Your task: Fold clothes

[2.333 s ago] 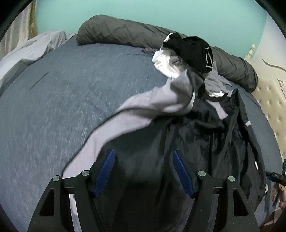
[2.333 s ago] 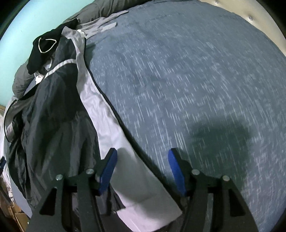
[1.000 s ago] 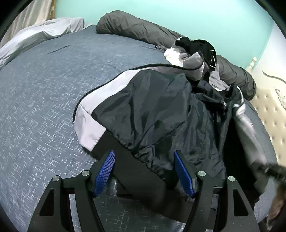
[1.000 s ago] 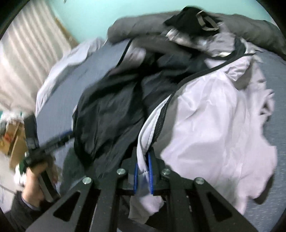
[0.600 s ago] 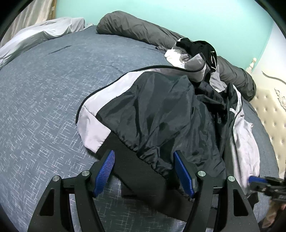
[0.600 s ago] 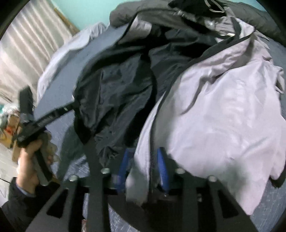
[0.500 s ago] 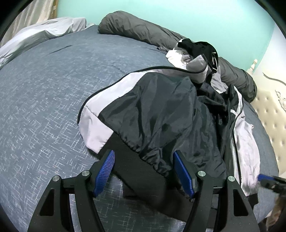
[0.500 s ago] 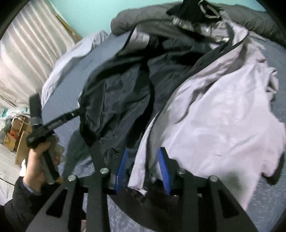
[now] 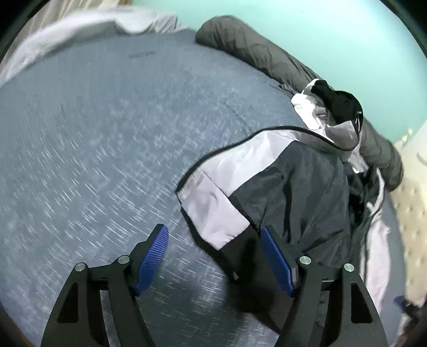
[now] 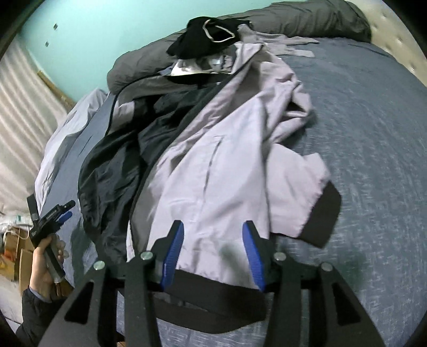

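Both grippers' jaws opening, clear above jacket (image 10: 213,165) on bed (image 9: 93,133).

Both wrist views angle down—close—sharing the jacket (image 9: 288,186).

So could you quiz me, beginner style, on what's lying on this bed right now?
1. True or false: the jacket is neatly folded.
2. What lies on top of the clothes pile near the rolled grey duvet? A) black garment B) red towel C) shoes
3. Fill in: the jacket's cuff is coloured ____.

Key: 1 false, it lies spread and rumpled on the blue bedspread; 2 A, the black garment; 3 black.
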